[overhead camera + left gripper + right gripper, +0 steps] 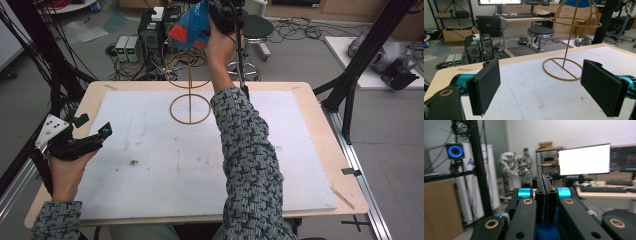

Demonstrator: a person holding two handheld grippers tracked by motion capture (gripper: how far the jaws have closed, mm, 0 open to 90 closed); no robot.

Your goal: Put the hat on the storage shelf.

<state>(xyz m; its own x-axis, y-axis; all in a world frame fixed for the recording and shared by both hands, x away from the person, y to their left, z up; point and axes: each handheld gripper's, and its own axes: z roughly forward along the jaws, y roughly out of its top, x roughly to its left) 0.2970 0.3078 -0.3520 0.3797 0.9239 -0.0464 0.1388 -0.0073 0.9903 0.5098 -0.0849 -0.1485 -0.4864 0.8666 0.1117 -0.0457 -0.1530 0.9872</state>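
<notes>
right gripper [216, 19]: fingers pinching soft, light blue-red cloth [190, 27] above wire stand [190, 95], likely best gripped at edge | left gripper [92, 131]: fingers spread, well left of stand, over desk [310, 100]

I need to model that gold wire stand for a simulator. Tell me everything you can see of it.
The wire stand looks like thin metal rod with a gold or brass finish. A flat ring base crossed by a straight bar sits on the white mat near the table's far edge. A single straight post rises from it, upright, to a second horizontal ring higher up, and curved wires arch upward from that ring like a dome. In the high view, a blue and red cloth held by the right gripper hangs at its top; contact is unclear.
</notes>
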